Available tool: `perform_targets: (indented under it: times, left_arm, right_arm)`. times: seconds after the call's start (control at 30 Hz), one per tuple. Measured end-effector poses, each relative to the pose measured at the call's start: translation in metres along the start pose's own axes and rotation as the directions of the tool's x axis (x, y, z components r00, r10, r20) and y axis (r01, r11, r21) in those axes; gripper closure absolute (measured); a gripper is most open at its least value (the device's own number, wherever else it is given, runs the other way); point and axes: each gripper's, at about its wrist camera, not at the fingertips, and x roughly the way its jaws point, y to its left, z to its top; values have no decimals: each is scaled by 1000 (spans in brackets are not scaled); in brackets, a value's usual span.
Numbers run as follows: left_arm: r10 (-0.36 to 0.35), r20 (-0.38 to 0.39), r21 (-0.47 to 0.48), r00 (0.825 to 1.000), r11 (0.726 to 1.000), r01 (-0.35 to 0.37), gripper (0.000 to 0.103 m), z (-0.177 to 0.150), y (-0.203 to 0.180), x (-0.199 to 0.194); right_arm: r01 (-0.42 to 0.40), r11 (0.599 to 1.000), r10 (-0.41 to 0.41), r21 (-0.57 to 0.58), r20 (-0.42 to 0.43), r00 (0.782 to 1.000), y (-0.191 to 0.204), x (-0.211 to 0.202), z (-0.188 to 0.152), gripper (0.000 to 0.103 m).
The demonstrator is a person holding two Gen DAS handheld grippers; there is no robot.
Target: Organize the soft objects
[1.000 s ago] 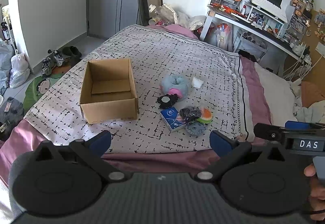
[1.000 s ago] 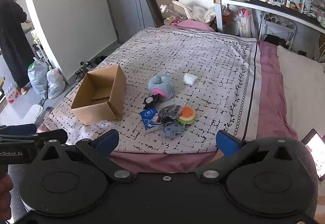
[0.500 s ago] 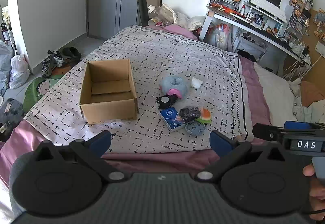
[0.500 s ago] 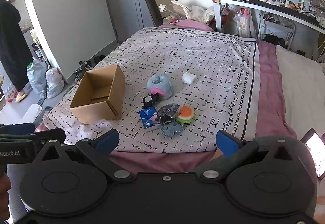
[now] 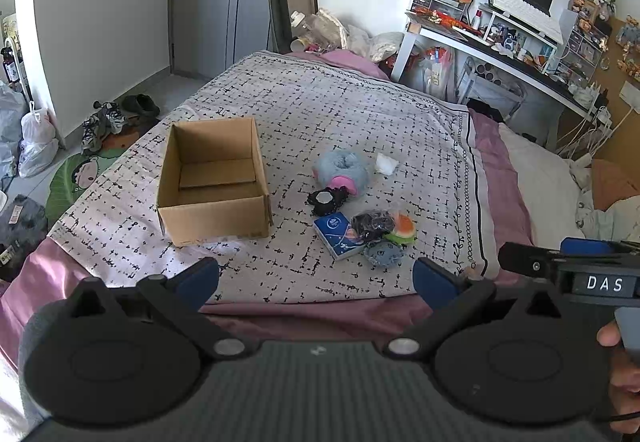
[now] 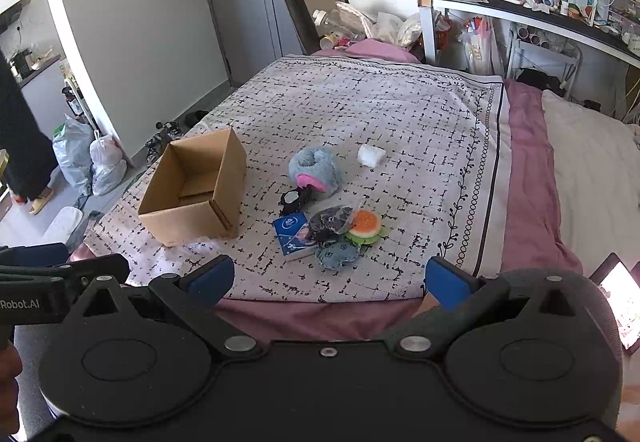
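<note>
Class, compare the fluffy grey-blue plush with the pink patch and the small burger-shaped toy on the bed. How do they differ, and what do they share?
The fluffy grey-blue plush is clearly bigger than the burger-shaped toy. The plush is grey-blue with a pink patch; the burger toy is orange with a green frill. The plush lies farther up the blanket, the burger toy nearer its front edge among other small items. Both lie loose on the blanket, outside the cardboard box.

Your bed (image 5: 360, 113) carries an open cardboard box (image 5: 214, 181), a grey-pink plush (image 5: 340, 171), a white wad (image 5: 386, 163) and a cluster of small soft items (image 5: 368, 234).
</note>
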Motion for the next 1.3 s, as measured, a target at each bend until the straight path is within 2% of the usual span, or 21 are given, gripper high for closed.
perform_targets:
  times: [0.8, 1.3]
  left_arm:
    - [7, 9, 9, 1000, 1000, -7, 1, 2, -2, -1]
    - [13, 14, 65, 1000, 998, -14, 1, 9, -7, 9]
  right_arm:
    - [-16, 1000, 16, -8, -1, 1000, 0, 3, 0, 0]
    - [-17, 1000, 17, -4, -4, 1000, -3, 13, 9, 0]
